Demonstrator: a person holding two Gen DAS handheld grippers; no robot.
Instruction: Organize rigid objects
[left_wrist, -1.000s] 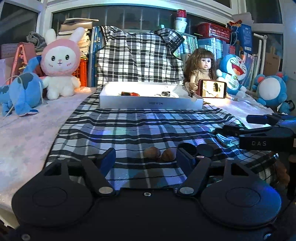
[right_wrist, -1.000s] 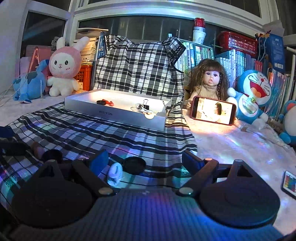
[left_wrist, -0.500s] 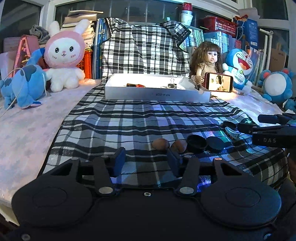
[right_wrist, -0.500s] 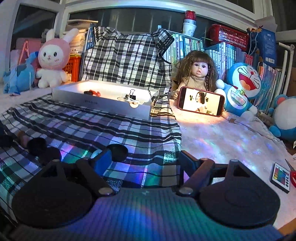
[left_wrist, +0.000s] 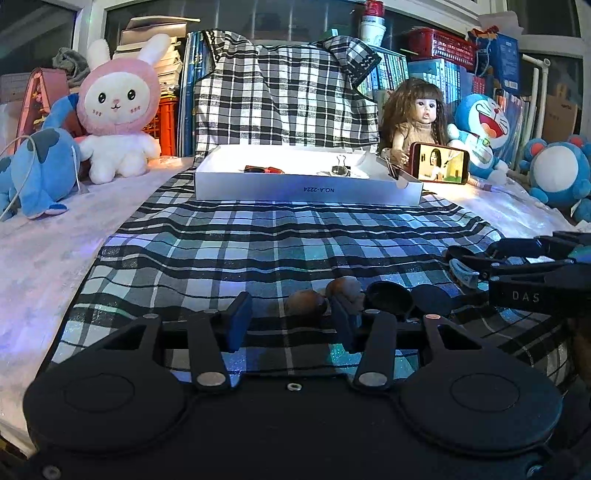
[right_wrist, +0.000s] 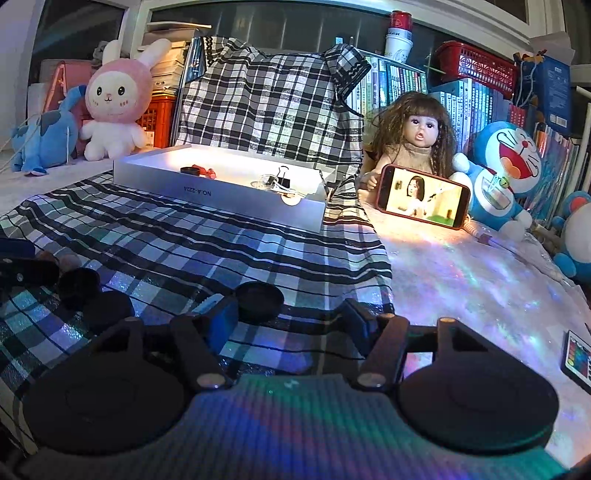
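The left tongs (left_wrist: 291, 321) stand spread around a near brown nut (left_wrist: 306, 302), while the right tongs (right_wrist: 291, 319), closing on nothing, frame a black cap (right_wrist: 259, 295) bound for the far white tray (left_wrist: 306, 192).

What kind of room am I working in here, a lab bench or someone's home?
Most likely a home, perhaps a bedroom or study corner. Plush toys such as the pink rabbit and a doll line the back, shelves of books stand behind them, and a checked cloth covers the work surface.
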